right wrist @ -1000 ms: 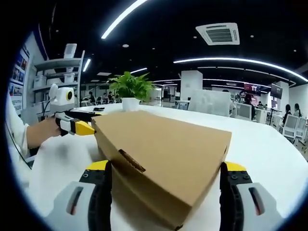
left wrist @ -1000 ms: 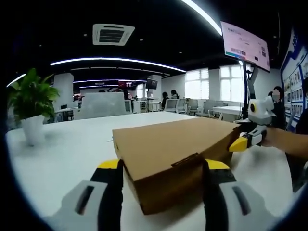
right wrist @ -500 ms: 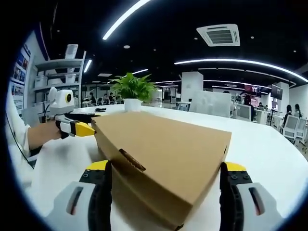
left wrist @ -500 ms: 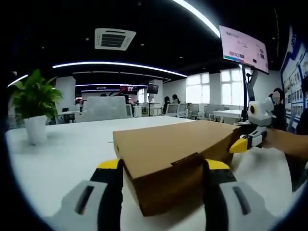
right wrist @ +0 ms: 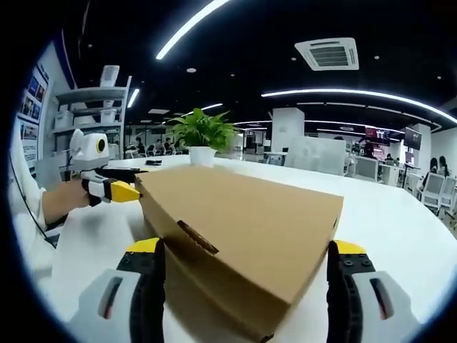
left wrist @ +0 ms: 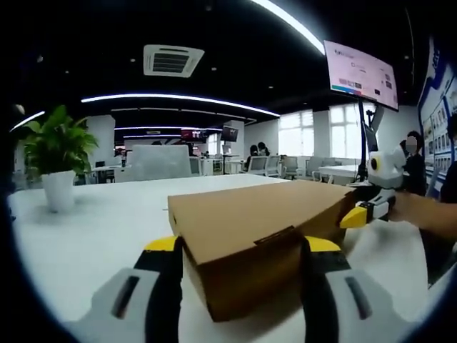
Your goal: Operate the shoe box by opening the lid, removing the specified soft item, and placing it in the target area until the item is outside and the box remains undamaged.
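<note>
A brown cardboard shoe box [left wrist: 250, 214] lies on the white table [left wrist: 107, 229] with its lid down. My left gripper [left wrist: 241, 246] straddles the near end of the box, and both yellow-tipped jaws press its sides below the lid tab [left wrist: 275, 236]. In the right gripper view the same box [right wrist: 243, 214] sits between the jaws of my right gripper [right wrist: 243, 250], held at another corner. The right gripper [left wrist: 364, 211] shows at the box's far right corner in the left gripper view. The left gripper [right wrist: 114, 189] shows at the box's far left corner, with a person's hand [right wrist: 61, 200] on it. Whatever the box contains is hidden.
A potted green plant [left wrist: 57, 161] in a white pot stands on the table to the left of the box; it also appears behind the box as the plant [right wrist: 202, 136]. Office desks, chairs and people fill the background. A screen [left wrist: 360, 68] hangs high on the right.
Both views have tilted a little, so the background has shifted. The box keeps the same place between each pair of jaws, and its lid stays down.
</note>
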Demonstrator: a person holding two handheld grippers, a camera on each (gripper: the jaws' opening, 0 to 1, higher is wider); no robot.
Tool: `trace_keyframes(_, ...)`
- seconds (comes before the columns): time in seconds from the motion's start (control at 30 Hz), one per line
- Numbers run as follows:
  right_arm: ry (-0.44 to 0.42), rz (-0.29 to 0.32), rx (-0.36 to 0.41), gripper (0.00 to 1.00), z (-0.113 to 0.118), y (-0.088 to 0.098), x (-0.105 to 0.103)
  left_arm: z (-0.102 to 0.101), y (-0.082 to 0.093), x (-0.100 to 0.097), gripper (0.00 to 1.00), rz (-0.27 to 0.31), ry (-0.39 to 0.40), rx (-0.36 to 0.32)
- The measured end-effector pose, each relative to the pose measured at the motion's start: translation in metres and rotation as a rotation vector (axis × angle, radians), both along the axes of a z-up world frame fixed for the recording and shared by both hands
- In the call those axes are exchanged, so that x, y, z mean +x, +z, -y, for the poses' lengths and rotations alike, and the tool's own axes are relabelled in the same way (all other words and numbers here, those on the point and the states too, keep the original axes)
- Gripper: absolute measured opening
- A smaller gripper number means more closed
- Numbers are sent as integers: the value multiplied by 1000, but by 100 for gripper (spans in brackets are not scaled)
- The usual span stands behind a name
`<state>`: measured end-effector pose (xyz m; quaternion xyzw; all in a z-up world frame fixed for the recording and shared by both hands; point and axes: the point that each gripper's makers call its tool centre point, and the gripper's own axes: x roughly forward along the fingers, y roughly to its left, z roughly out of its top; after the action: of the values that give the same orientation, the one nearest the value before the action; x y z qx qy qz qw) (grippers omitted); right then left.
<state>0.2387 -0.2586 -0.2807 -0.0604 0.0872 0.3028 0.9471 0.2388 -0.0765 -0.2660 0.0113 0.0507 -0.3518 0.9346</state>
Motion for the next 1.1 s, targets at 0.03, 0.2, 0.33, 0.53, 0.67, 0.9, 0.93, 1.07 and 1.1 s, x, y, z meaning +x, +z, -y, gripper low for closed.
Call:
trace_keyframes(0.03,4,-4,-2,96,0,0,0,-1,0,-1,67,-1,1,-2)
trace_keyframes(0.2,-2,-7,-2,96,0,-1,-3,-2,0,-1,67,3,1,-12)
trace_keyframes(0.33,-4,6,3,96,-2,-1,-8,-2,0,-4,67,2,-4,-11)
trace_keyframes(0.53,-1,-1,-1,96,-1,-1,-9,-4,0,-7,67,3,-7,-15)
trace_keyframes(0.67,0,18,7,97,-2,-2,-10,-3,0,-10,67,4,0,-14)
trace_keyframes(0.9,10,13,4,96,-5,-1,-17,-7,1,-18,66,3,4,-32)
trace_keyframes(0.93,10,13,4,96,-5,-1,-17,-8,2,-19,66,2,5,-28)
trace_keyframes(1.07,10,13,6,97,-6,0,-19,-8,2,-20,66,4,8,-34)
trace_keyframes(1.1,9,10,4,97,-6,0,-19,-8,2,-21,66,5,10,-37)
